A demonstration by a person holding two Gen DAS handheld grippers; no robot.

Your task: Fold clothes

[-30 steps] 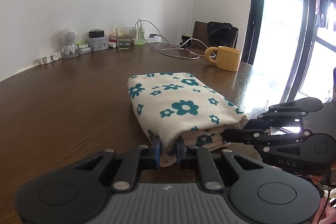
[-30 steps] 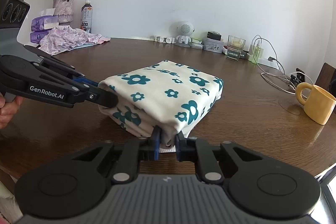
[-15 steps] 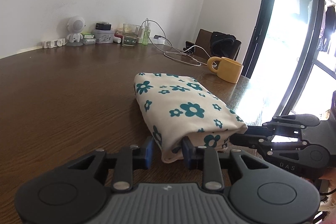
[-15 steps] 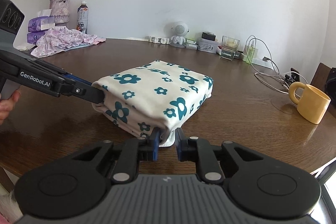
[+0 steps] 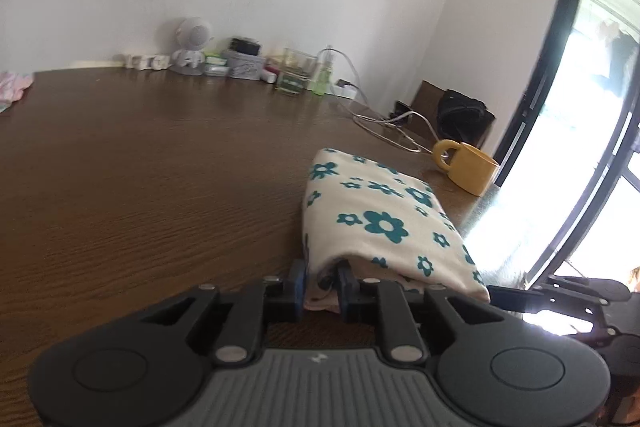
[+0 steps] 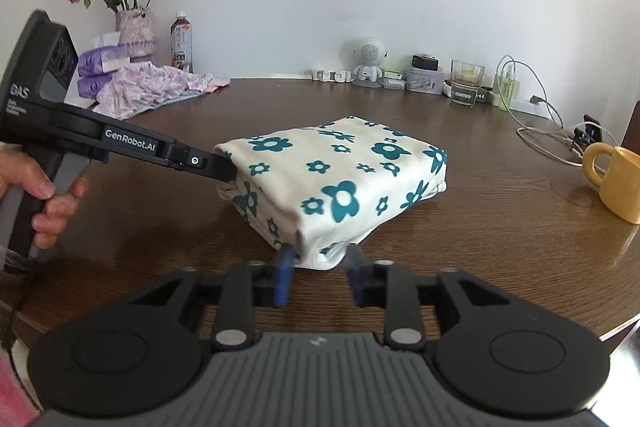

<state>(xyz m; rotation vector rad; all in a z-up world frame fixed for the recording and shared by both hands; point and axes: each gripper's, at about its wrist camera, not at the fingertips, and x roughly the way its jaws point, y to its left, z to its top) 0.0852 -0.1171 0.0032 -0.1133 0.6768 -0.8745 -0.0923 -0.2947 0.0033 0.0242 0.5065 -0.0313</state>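
The flowered cloth [image 6: 340,179] already lies as a compact folded bundle on the table [image 6: 500,227], the left claw [image 5: 323,283] pinching one near corner and the right claw [image 6: 319,269] spread just off another, while a crumpled pink garment [image 6: 156,91] sits unfolded by the wall.

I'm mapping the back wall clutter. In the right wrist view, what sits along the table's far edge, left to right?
flower vase → drink bottle → white robot figurine → glass → green spray bottle
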